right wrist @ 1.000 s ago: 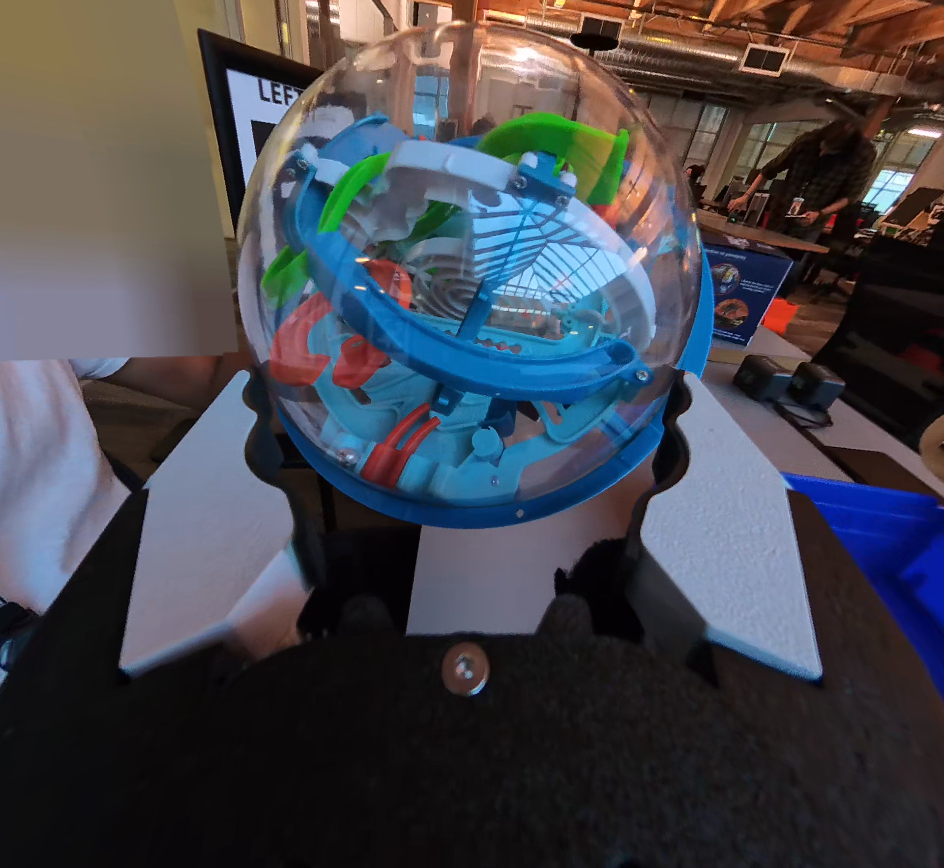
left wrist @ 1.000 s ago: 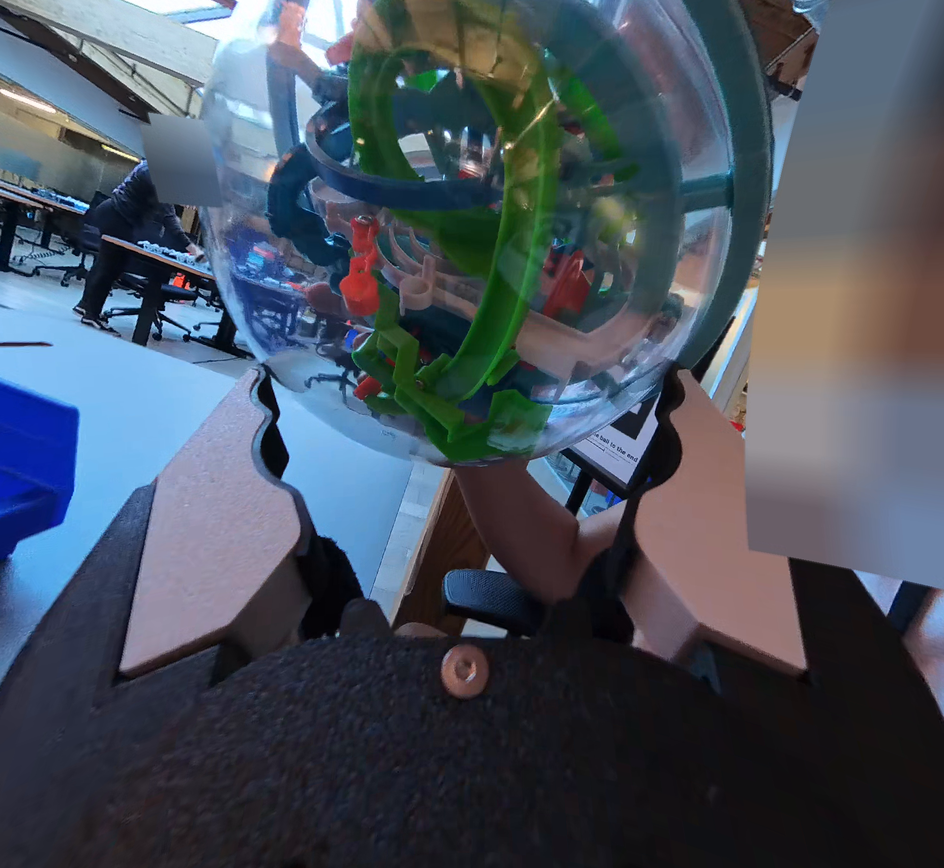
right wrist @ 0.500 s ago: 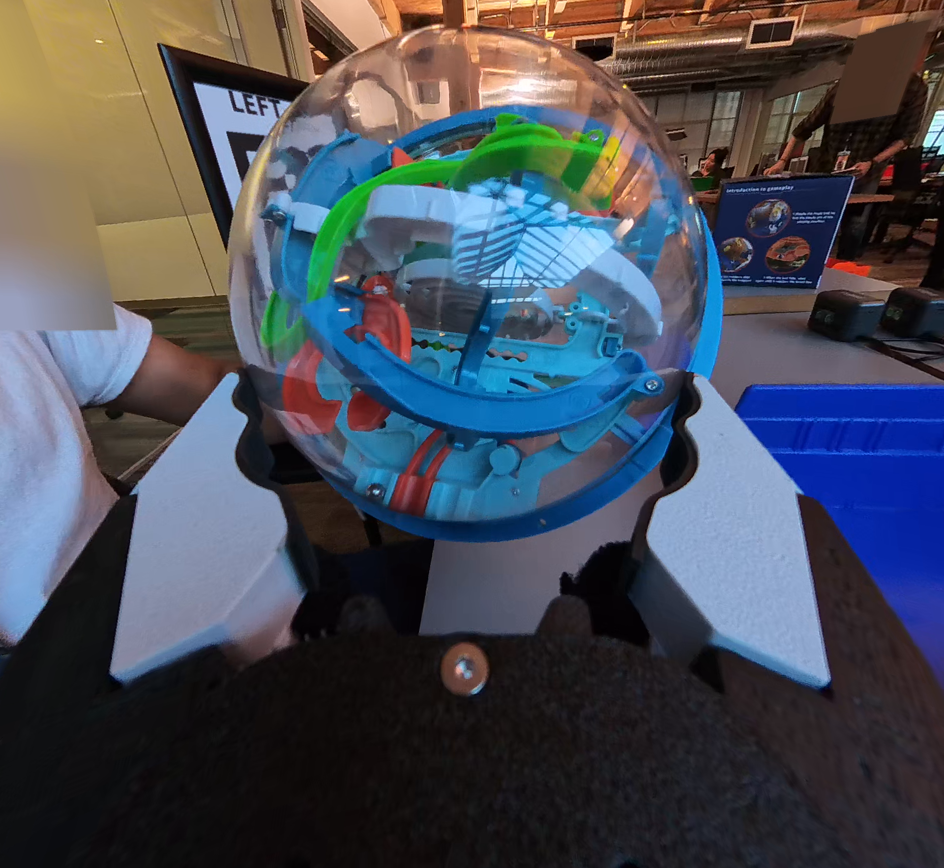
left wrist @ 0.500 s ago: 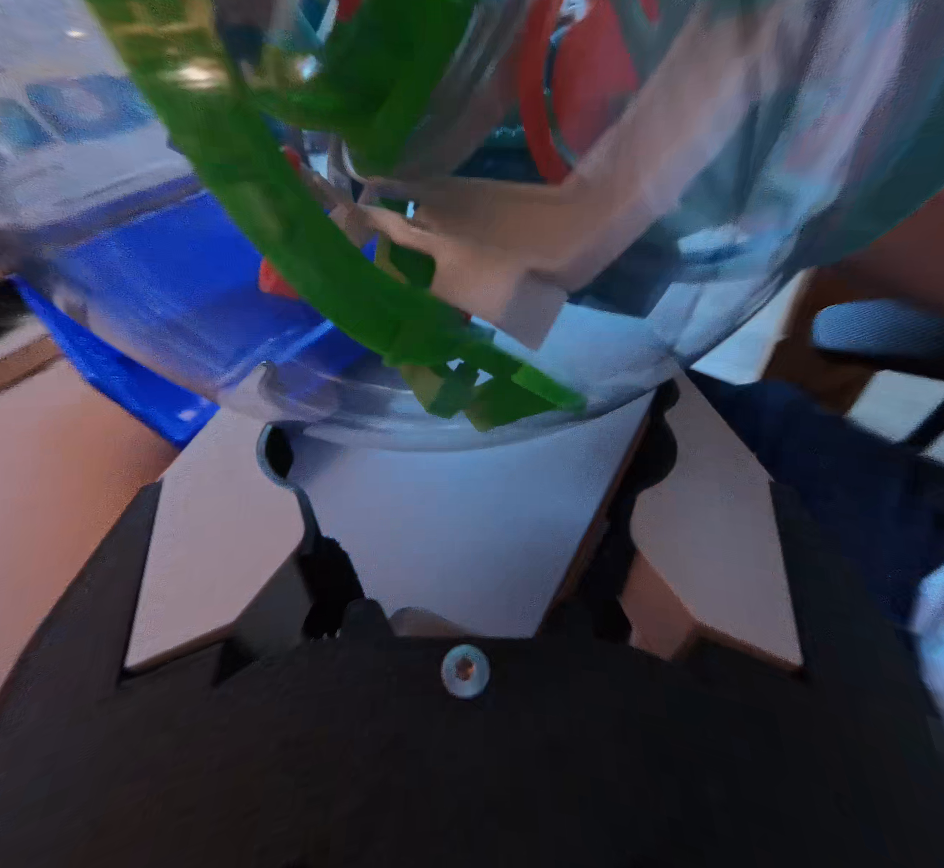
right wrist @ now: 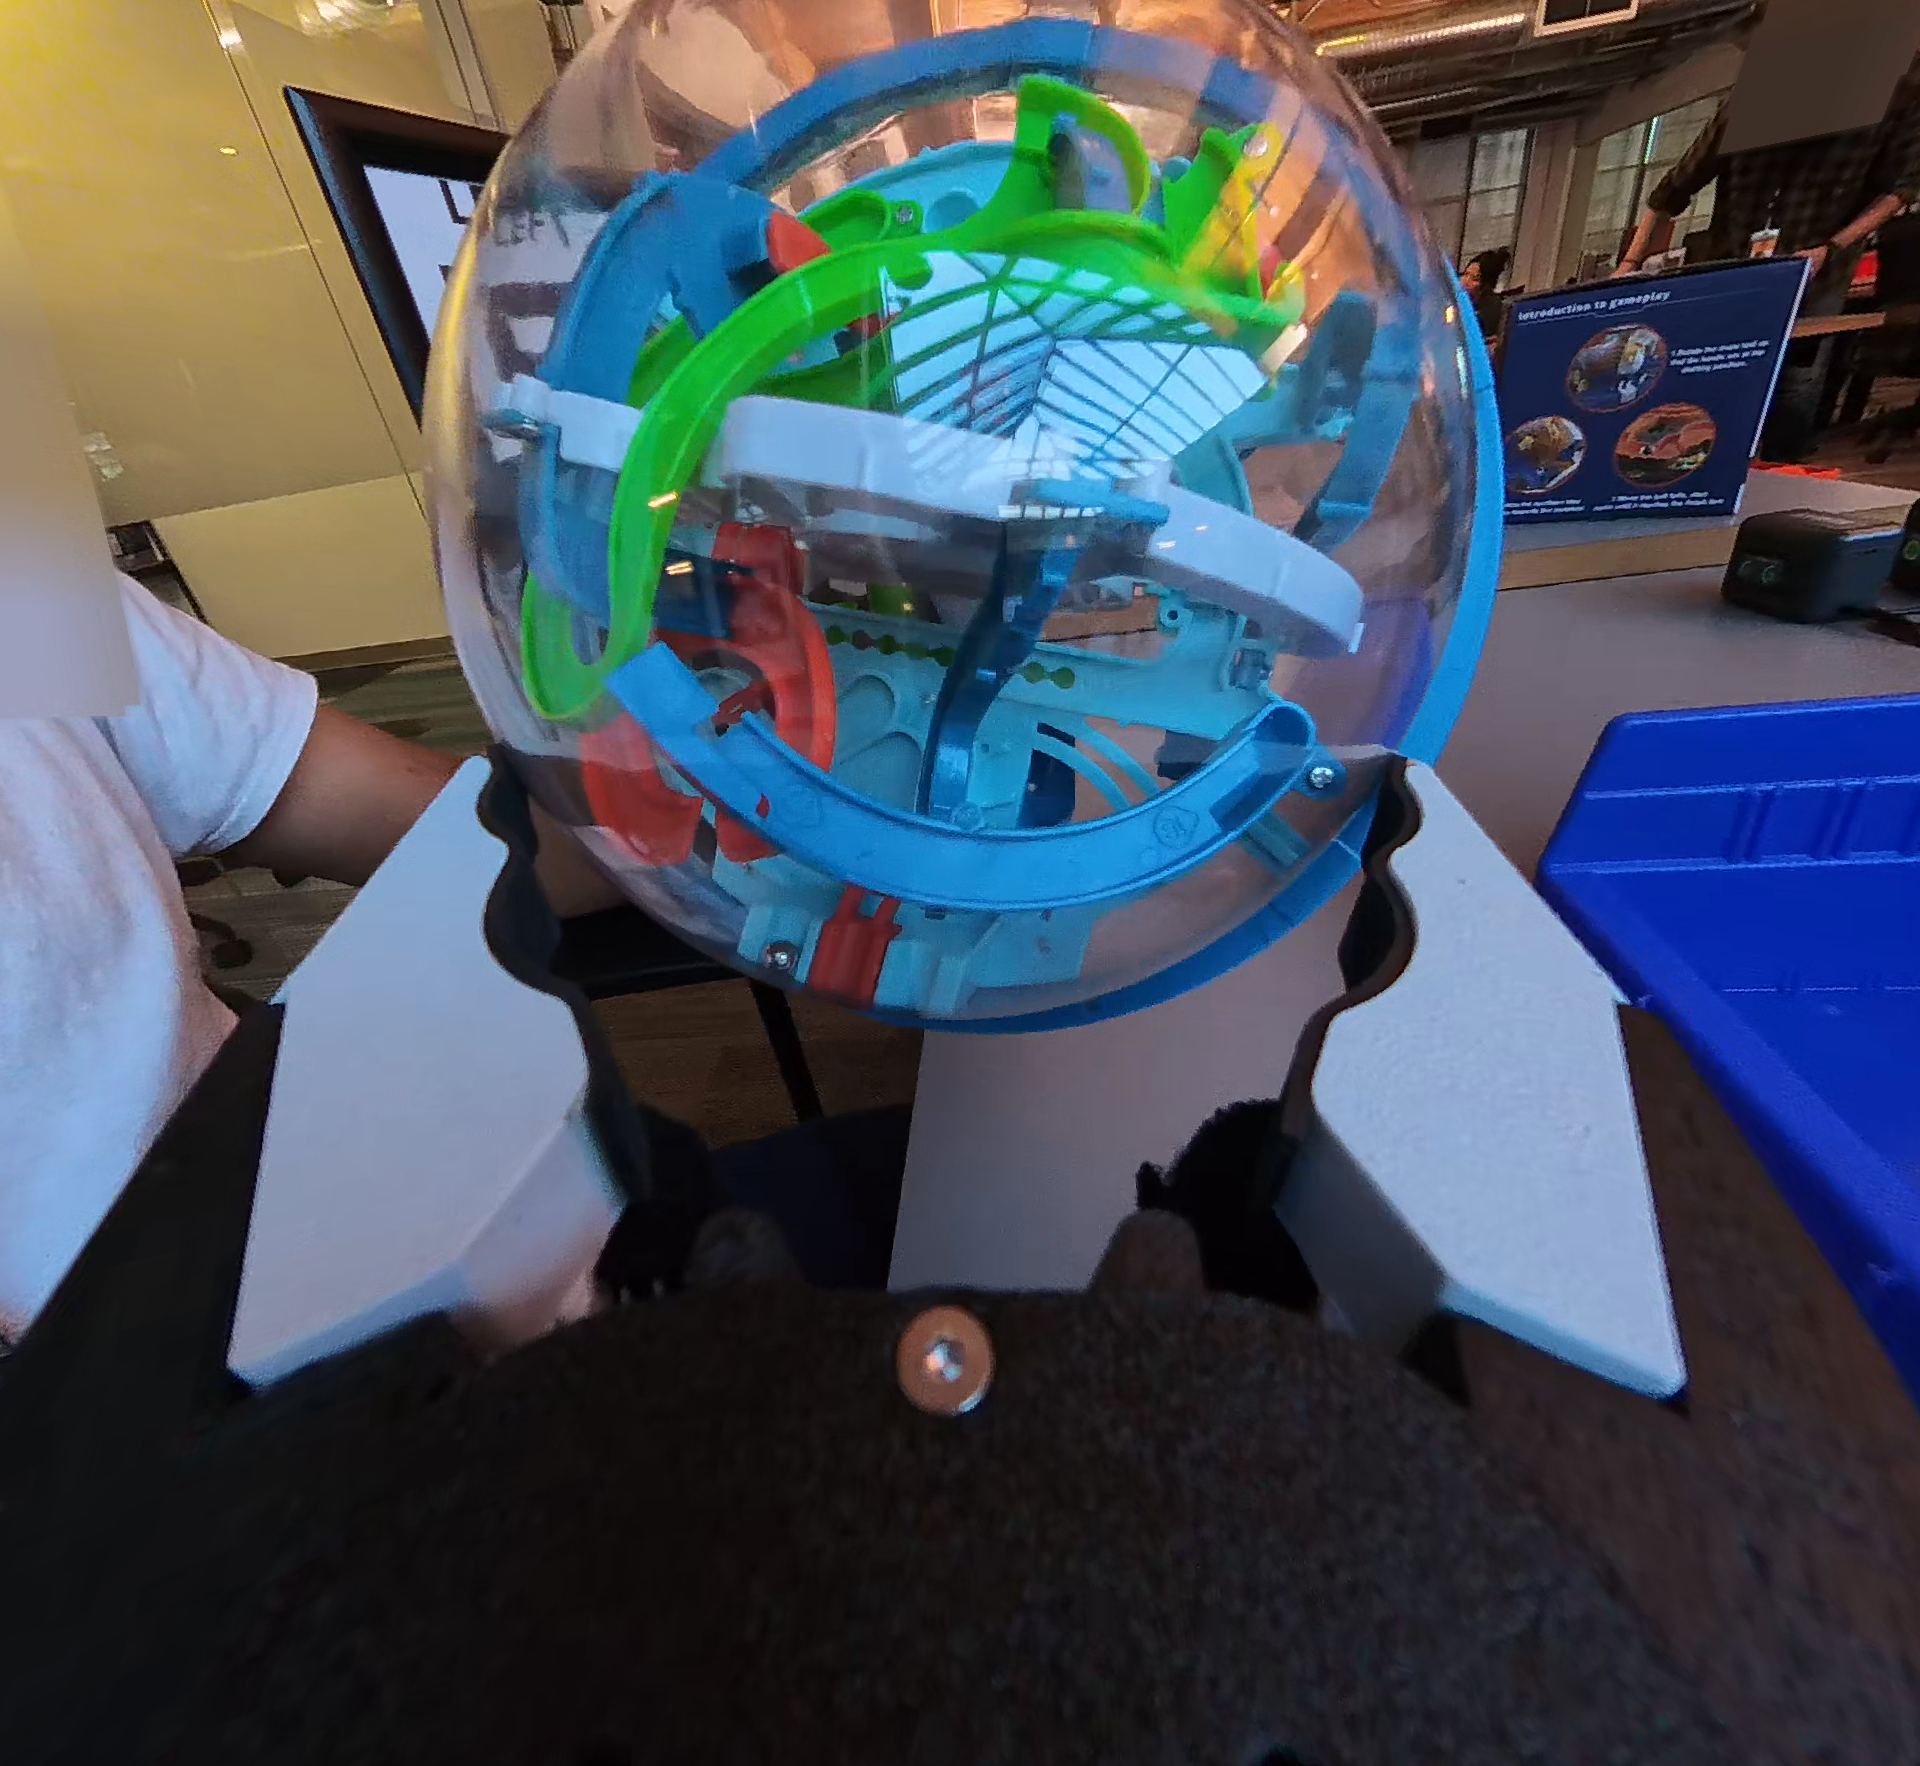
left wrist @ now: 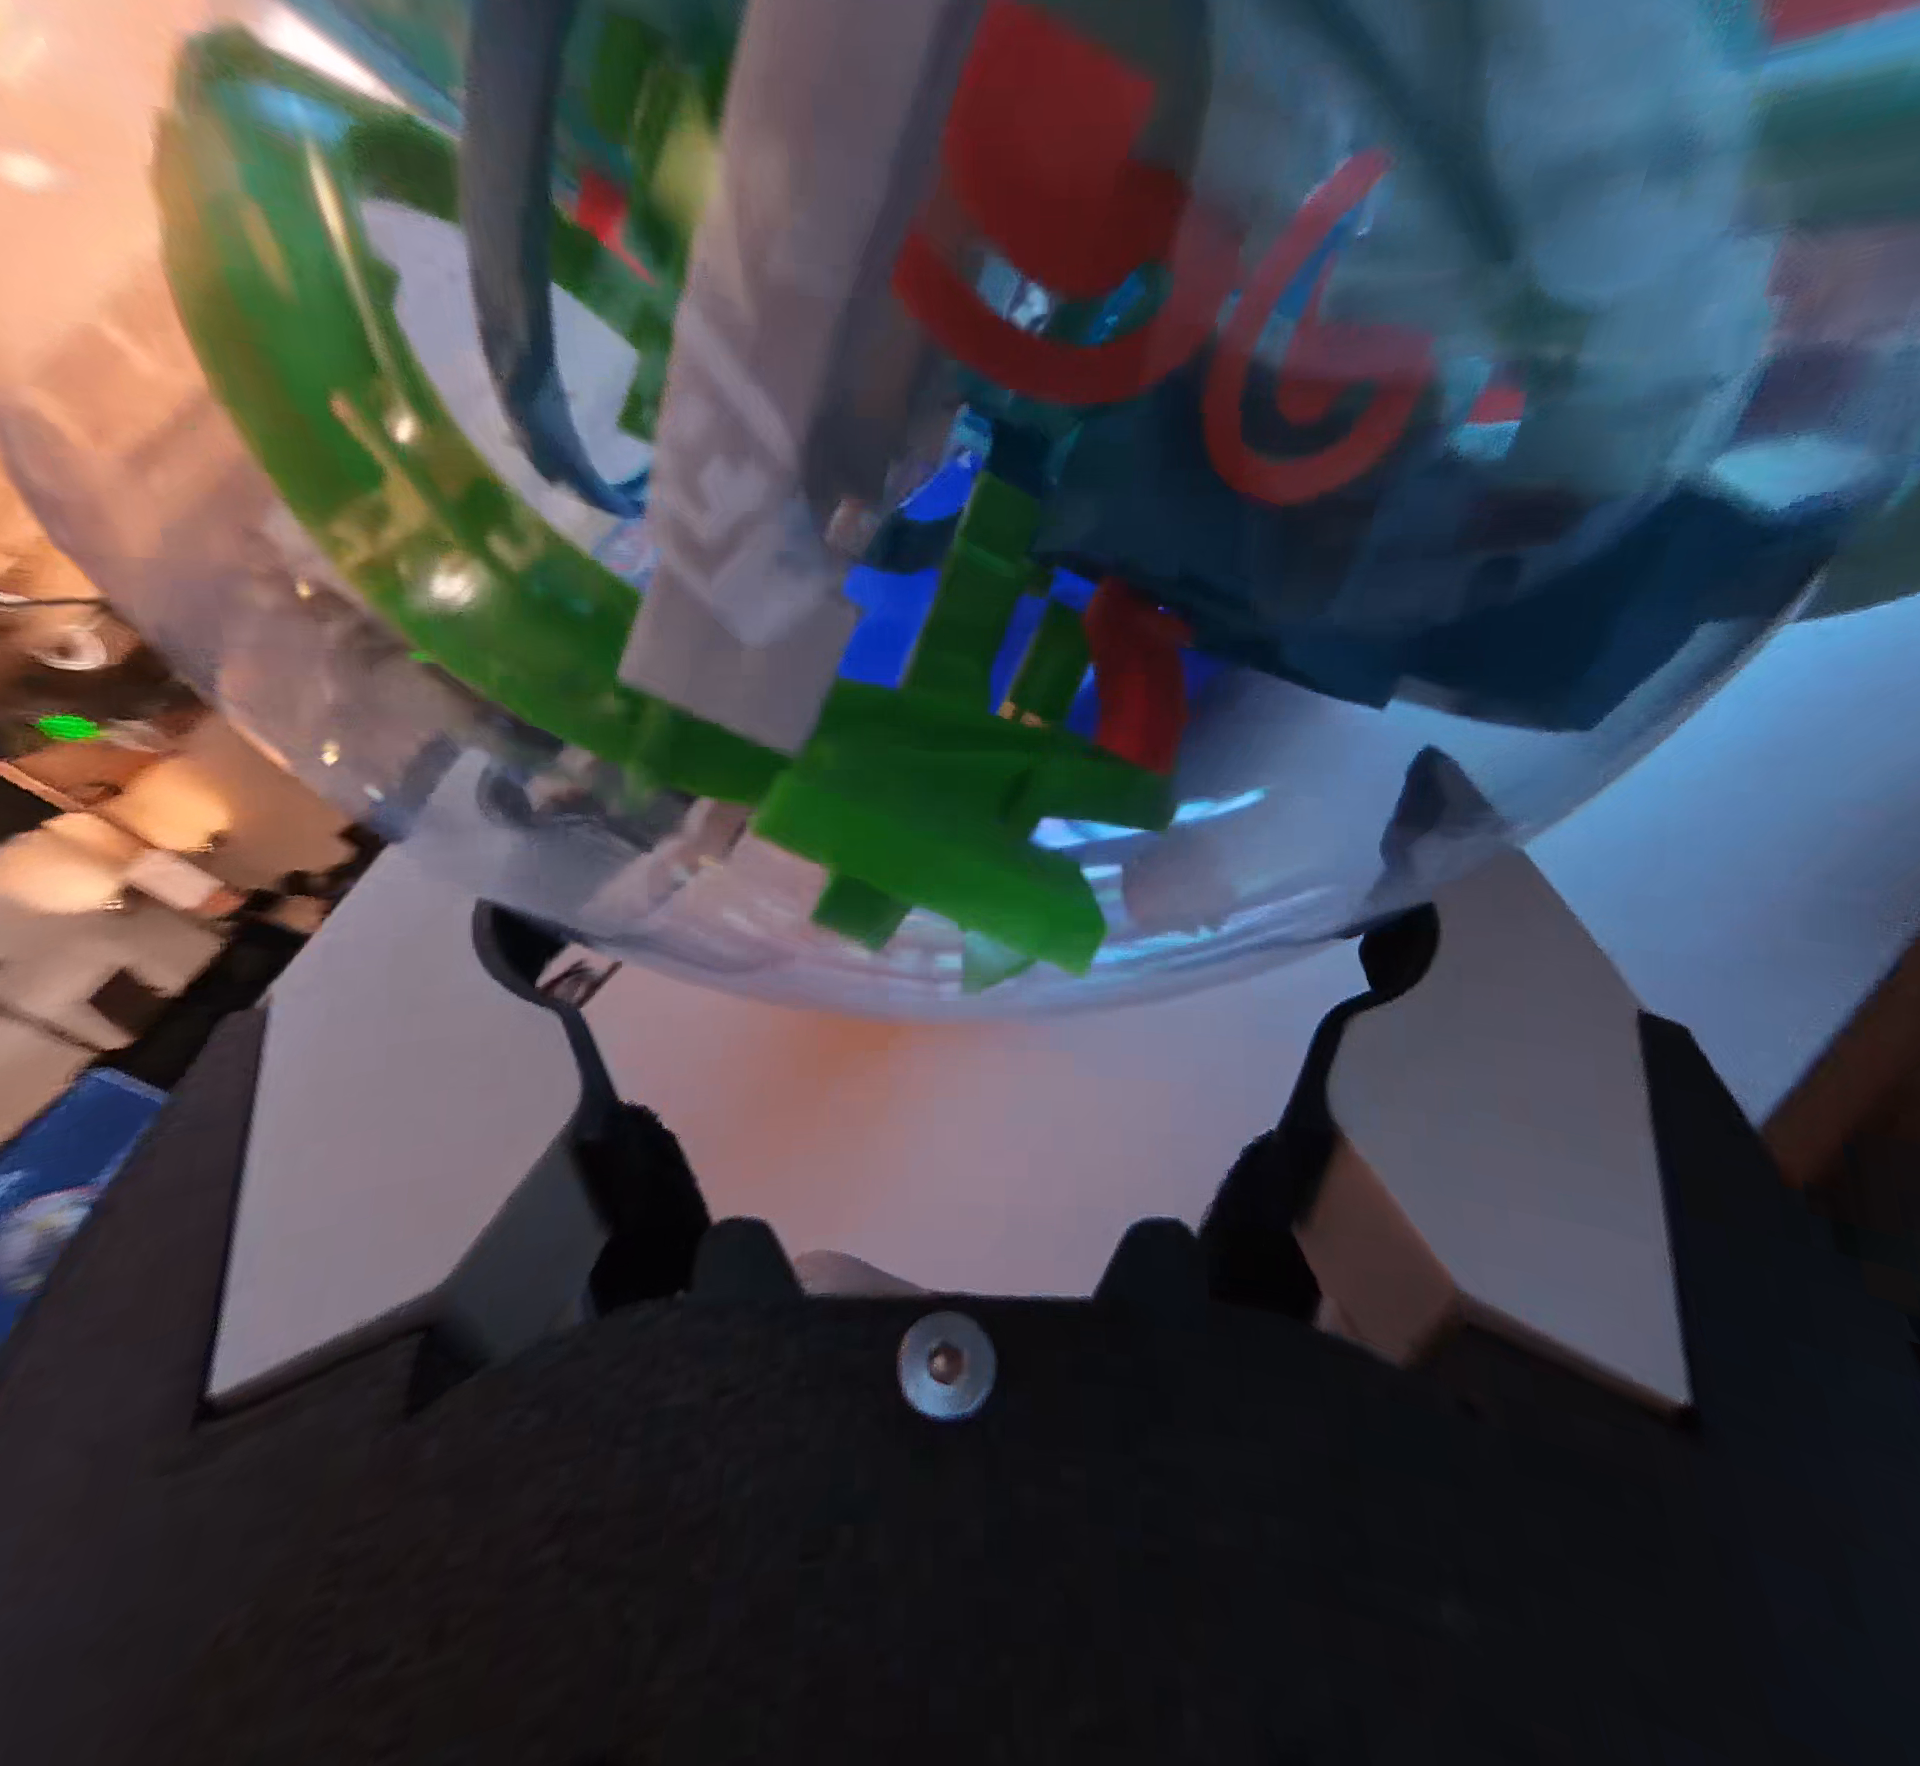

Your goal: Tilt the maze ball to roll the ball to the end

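Observation:
The maze ball (right wrist: 956, 469) is a clear sphere with green, blue, white and red tracks inside and a blue equator ring. My right gripper (right wrist: 951, 812) has its white fingers (right wrist: 416, 989) spread wide and pressed on the sphere's lower sides, holding it above the table edge. In the left wrist view the maze ball (left wrist: 935, 366) fills the top, blurred by motion. My left gripper (left wrist: 951, 947) clamps its underside from the opposite side. I cannot make out the small rolling ball inside.
A blue bin (right wrist: 1766, 885) sits on the grey table (right wrist: 1621, 636) at right. Behind it stand a dark blue poster board (right wrist: 1631, 397) and black devices (right wrist: 1808, 563). A person in a white shirt (right wrist: 104, 833) is at left, with a black-framed sign (right wrist: 395, 262) behind.
The maze ball has been rotated: the green track has risen and the white ring has levelled in the right view. The left view has swung from the room down towards the table and is blurred.

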The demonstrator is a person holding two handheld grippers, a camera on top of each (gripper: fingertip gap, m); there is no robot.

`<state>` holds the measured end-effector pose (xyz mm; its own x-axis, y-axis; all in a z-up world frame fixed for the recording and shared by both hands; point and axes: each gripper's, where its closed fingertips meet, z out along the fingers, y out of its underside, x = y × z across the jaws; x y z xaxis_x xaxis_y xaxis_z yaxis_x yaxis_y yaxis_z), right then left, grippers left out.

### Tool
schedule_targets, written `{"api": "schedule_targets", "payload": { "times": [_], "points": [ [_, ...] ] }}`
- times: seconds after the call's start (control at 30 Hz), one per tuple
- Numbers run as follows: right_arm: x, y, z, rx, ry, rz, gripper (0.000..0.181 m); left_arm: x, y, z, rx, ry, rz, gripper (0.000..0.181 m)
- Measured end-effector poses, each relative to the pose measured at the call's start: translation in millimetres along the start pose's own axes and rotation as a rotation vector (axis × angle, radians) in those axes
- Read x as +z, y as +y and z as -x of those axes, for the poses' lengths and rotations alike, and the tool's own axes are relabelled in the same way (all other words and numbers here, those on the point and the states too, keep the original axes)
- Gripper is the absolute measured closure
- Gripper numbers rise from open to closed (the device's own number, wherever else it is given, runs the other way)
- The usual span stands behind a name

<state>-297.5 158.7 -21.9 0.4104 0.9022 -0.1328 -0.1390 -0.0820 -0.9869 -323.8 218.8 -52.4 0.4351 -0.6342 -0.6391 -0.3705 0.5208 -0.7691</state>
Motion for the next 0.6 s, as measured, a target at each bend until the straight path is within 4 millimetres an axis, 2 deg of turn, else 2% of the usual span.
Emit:
{"api": "schedule_targets", "payload": {
  "times": [0.2,0.3,0.47,0.53,0.6],
  "points": [
    [0,8,-5,0.028,0.023,0.064,0.029,0,10,-2,0.035,0.026,0.02,0.022],
    [-1,8,-2,0.028,0.039,0.125,0.029,-2,8,-7,-0.006,0.046,-0.018,0.023],
    [-1,-12,3,-0.124,0.133,0.148,0.029,0,6,-19,-0.174,0.093,-0.085,0.024],
    [0,-27,7,-0.158,0.158,0.112,0.028,2,8,-27,-0.192,0.112,-0.091,0.024],
    [0,-28,7,-0.228,0.185,0.151,0.028,3,8,-38,-0.179,0.136,-0.091,0.023]
  ]
}}
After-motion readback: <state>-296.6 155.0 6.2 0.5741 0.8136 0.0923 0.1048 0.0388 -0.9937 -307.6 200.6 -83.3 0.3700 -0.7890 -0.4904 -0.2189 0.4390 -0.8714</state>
